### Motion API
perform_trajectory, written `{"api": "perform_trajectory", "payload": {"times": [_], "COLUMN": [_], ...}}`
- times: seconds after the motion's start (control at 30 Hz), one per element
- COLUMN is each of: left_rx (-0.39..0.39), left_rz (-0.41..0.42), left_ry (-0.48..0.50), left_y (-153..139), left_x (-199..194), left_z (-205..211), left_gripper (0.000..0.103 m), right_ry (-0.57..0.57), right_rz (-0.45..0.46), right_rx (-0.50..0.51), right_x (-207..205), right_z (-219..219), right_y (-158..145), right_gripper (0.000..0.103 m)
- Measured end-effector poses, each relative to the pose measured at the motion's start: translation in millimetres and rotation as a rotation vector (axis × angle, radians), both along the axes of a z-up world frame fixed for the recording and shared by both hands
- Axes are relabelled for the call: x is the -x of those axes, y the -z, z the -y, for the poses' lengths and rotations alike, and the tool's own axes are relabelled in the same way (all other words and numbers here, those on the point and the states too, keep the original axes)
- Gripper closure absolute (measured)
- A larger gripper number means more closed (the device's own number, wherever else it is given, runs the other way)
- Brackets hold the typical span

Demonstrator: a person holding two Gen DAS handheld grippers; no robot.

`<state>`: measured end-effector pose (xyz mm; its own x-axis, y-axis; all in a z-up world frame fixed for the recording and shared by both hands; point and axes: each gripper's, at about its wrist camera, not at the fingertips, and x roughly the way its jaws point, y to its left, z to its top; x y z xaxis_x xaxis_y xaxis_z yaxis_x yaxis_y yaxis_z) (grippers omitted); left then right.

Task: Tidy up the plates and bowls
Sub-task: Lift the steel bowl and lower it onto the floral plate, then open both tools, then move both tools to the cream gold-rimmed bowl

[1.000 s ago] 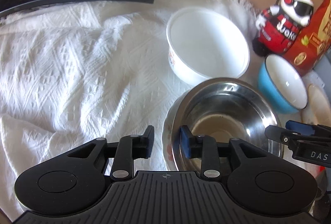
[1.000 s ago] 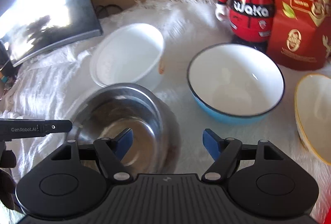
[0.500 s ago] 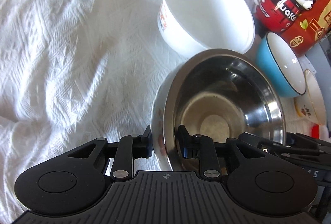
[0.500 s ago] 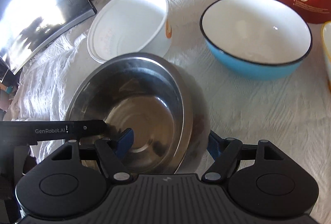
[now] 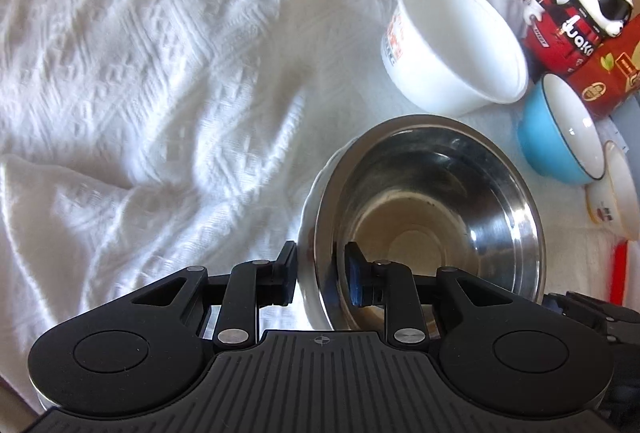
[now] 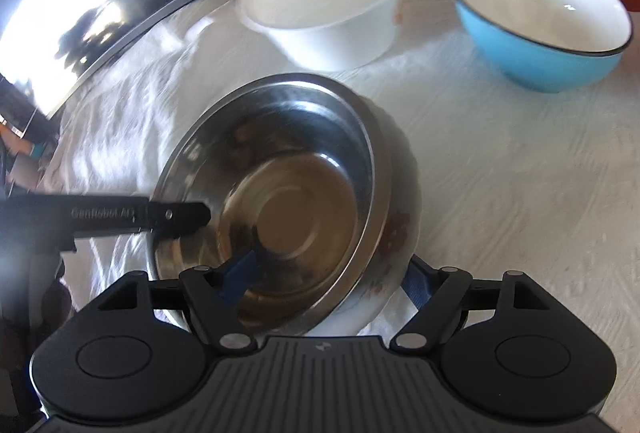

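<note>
A steel bowl (image 5: 432, 209) sits nested in a white patterned bowl (image 5: 310, 233), and the pair is lifted and tilted above the white cloth. My left gripper (image 5: 320, 279) is shut on their near rims, one finger outside and one inside. In the right wrist view the steel bowl (image 6: 288, 193) and the white patterned bowl (image 6: 396, 229) lie between the fingers of my right gripper (image 6: 332, 273), which straddles their rims and is still wide. A white plastic bowl (image 5: 456, 45) and a blue bowl (image 5: 560, 137) stand behind.
A cream bowl (image 5: 616, 193) sits at the far right. A panda figure (image 5: 576, 21) and a red egg carton (image 5: 612, 73) stand at the back. A dark monitor (image 6: 80, 5) borders the rumpled white cloth (image 5: 140, 93).
The left gripper closed on the rims of the nested bowls and tilted them up. The right gripper moved forward until its fingers straddle the opposite side of the rims.
</note>
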<state>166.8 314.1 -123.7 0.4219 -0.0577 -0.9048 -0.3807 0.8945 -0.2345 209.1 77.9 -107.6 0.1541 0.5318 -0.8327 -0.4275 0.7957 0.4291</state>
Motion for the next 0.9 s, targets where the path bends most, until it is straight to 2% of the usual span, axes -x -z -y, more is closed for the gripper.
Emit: {"api": "perform_trajectory", "payload": {"times": [0.23, 0.37, 0.47, 0.5, 0.67, 0.77, 0.9], "left_rx": [-0.018, 0.007, -0.031, -0.049, -0.118, -0.070, 0.008], "left_rz": [-0.021, -0.022, 0.031, 0.056, 0.204, 0.287, 0.309], "left_ry": [0.016, -0.008, -0.007, -0.005, -0.037, -0.013, 0.021], "left_y": [0.2, -0.1, -15.4, -22.9, -64.4, -80.8, -85.5], "left_x": [6.7, 6.6, 8.5, 9.4, 10.6, 3.0, -11.5], "left_z": [6.9, 4.1, 1.3, 0.8, 1.7, 10.1, 44.6], "left_gripper": [0.076, 0.077, 0.078, 0.083, 0.084, 0.084, 0.084], "right_ry": [-0.037, -0.035, -0.007, 0.007, 0.080, 0.101, 0.143], "right_rz": [0.019, 0.017, 0.021, 0.033, 0.214, 0.316, 0.473], "right_rx": [0.016, 0.002, -0.013, -0.011, -0.007, 0.018, 0.101], "right_x": [9.1, 11.6, 10.8, 10.0, 9.7, 8.6, 2.6], "right_z": [-7.7, -4.0, 1.5, 3.6, 25.4, 46.3, 91.7], "right_y": [1.3, 2.0, -0.6, -4.1, -35.8, -59.0, -88.4], "right_gripper": [0.023, 0.023, 0.024, 0.023, 0.023, 0.018, 0.010]}}
